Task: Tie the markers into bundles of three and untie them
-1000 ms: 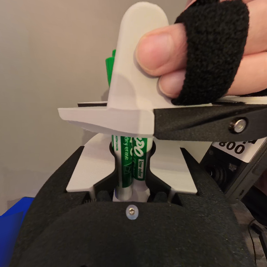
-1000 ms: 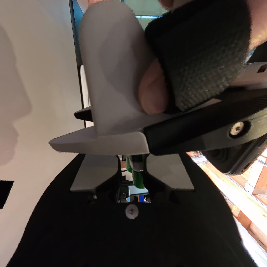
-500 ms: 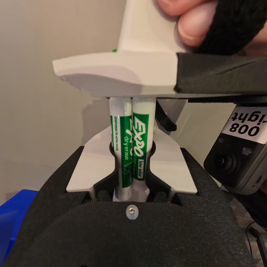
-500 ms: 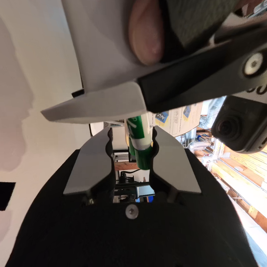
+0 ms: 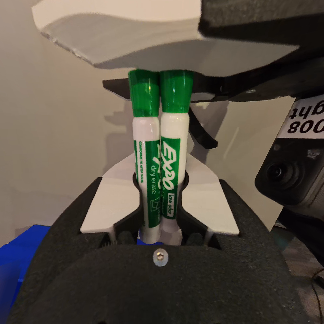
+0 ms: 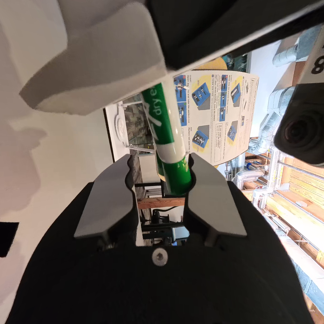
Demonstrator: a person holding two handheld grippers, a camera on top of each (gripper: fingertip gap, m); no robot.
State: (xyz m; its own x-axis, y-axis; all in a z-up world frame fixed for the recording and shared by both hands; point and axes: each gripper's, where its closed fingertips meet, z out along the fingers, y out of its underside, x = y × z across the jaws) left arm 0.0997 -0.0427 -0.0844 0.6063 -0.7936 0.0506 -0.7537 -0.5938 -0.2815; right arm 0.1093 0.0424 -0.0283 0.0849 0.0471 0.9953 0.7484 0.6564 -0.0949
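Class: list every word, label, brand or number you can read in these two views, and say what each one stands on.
I do not copy out writing; here is what bears it.
Green markers: white and green print along the barrels, sharp.
White sticker: black characters, upside down.
Instruction sheet: small print, partly blurred.

wrist cams face-to-face, close, sharing markers (image 5: 160,140)
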